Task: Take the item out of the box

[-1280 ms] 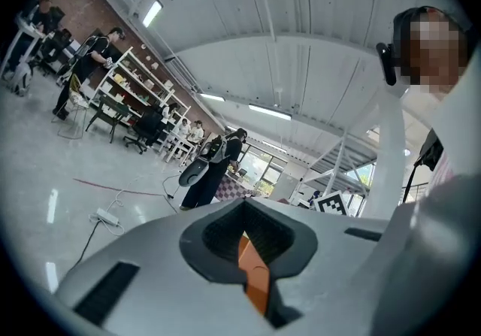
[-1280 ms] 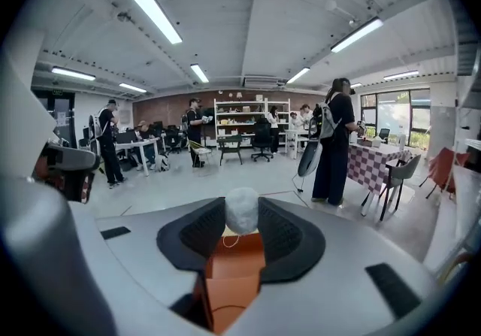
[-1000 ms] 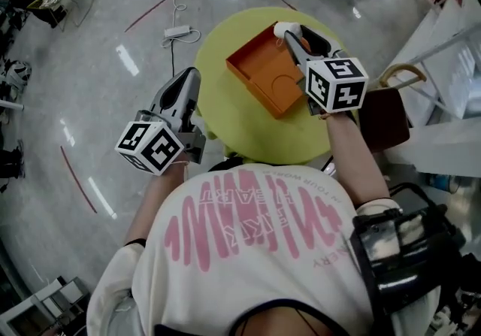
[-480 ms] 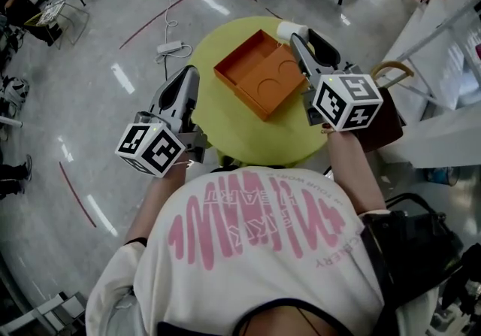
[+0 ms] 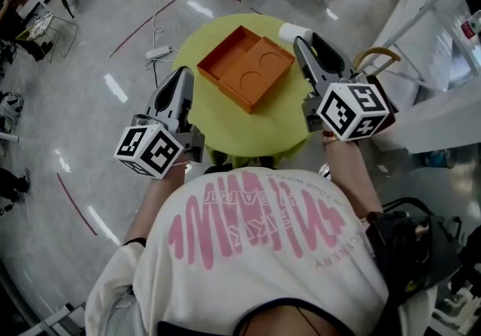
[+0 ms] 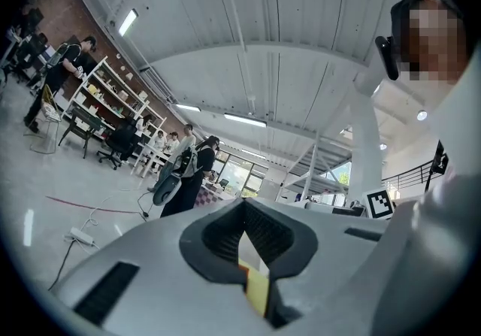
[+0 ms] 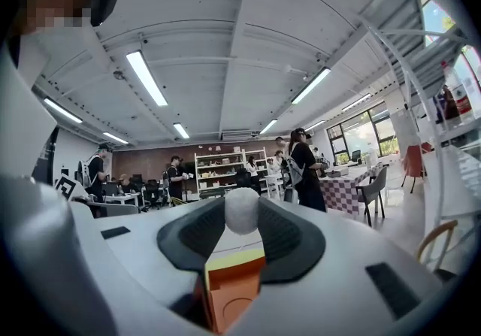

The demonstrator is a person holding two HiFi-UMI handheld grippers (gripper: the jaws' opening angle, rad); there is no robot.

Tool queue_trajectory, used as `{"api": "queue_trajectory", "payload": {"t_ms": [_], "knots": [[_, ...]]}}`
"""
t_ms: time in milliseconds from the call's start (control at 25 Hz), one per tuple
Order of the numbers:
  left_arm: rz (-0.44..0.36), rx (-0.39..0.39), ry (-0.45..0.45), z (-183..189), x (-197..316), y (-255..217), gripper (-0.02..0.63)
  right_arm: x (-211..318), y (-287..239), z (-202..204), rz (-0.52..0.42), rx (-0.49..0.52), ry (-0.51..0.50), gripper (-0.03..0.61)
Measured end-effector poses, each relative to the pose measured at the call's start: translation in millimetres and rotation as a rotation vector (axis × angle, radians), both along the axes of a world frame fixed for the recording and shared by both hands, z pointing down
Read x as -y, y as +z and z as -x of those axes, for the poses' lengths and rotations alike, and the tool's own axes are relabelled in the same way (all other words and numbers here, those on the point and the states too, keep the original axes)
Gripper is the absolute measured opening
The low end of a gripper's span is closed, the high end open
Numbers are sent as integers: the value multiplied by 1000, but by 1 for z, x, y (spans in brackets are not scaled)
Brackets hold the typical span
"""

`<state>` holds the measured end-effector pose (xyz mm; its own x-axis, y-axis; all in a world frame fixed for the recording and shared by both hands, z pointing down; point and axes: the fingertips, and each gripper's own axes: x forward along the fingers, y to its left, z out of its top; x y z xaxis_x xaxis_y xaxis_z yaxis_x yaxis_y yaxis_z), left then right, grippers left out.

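**A:** Which step is in hand?

**B:** Carrying off, I'd say. The right gripper is clenched on the small white matt ball, which is pinched right at the fingertips. The ball hangs over the far right rim of the round yellow-green table. It is outside the shallow orange cardboard box and not touching it.

**A:** And the box?

**B:** It lies open on the far half of the table, in two joined trays. One tray shows two round hollows, and both look bare.

**A:** The other hand?

**B:** The left gripper is off the table's left edge. Its tips are together with nothing between them. It is near the box but apart from it.

**A:** What comes next?

**B:** My guess is a set-down. That calls for a bare patch, and the near half of the table has one. The ball is round, so it may roll once let go. A low, slow release away from the rim would be safer.

**A:** Is anything in the way?

**B:** Nothing on the tabletop but the box. On the floor there is a white power strip with its cable, well clear. A curved wooden hoop, perhaps a chair back, stands just beside the right hand. People stand beyond the table, well apart.
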<state>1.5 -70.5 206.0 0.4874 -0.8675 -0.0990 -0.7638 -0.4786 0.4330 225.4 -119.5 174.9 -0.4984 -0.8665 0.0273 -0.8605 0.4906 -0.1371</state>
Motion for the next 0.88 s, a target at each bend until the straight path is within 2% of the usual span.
{"api": "queue_trajectory", "payload": {"t_ms": [400, 880], "knots": [[21, -1, 26, -28, -23, 14, 8, -36, 19, -37, 30, 15, 51, 137], [71, 19, 50, -48, -33, 36, 8, -54, 55, -58, 102, 24, 75, 138]]}}
